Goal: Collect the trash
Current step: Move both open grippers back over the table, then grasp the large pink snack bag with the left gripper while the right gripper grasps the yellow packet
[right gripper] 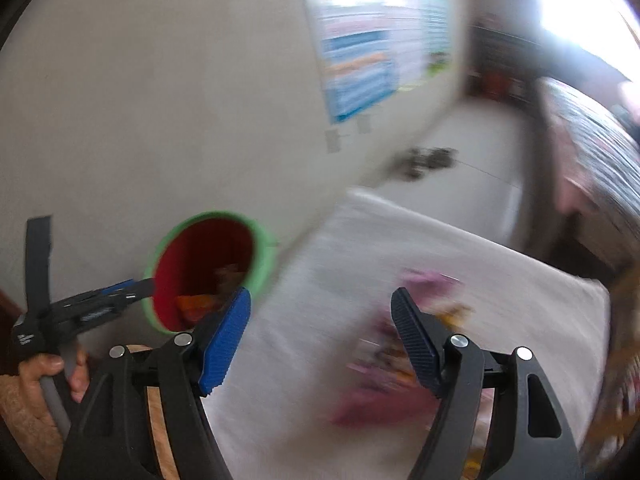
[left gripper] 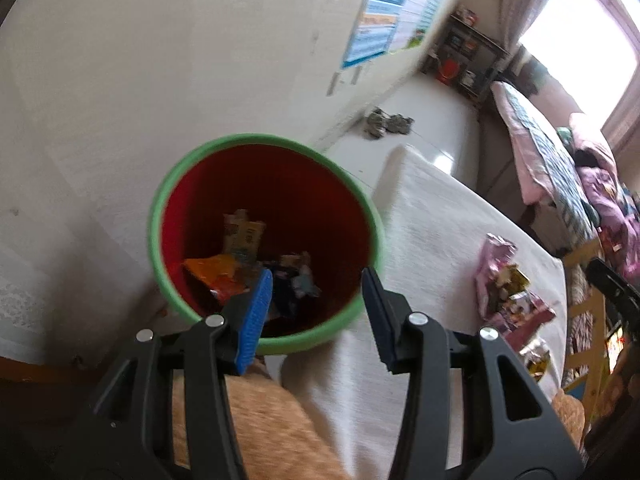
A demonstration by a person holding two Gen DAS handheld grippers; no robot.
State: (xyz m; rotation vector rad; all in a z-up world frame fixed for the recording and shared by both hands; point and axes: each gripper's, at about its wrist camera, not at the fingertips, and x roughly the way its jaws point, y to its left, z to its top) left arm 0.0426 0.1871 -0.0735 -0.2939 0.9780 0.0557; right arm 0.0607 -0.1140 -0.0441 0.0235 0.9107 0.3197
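Observation:
A red bin with a green rim (left gripper: 264, 236) stands at the left end of a white-clothed table (left gripper: 432, 216). Several wrappers (left gripper: 240, 264) lie in it. My left gripper (left gripper: 316, 280) is open and empty, just over the bin's near rim. A pile of pink and yellow wrappers (left gripper: 508, 292) lies on the cloth to the right. In the right wrist view, blurred by motion, my right gripper (right gripper: 320, 304) is open and empty above the cloth, with the wrapper pile (right gripper: 404, 360) under its right finger and the bin (right gripper: 208, 272) to the left. The left gripper (right gripper: 100, 304) shows beside the bin.
A white wall with a poster (left gripper: 396, 8) rises behind the bin. A shelf (left gripper: 464, 56) and a bed with bedding (left gripper: 560, 168) stand on the right, shoes (left gripper: 388, 124) lie on the floor. A wooden chair (left gripper: 588, 320) stands past the table's right edge.

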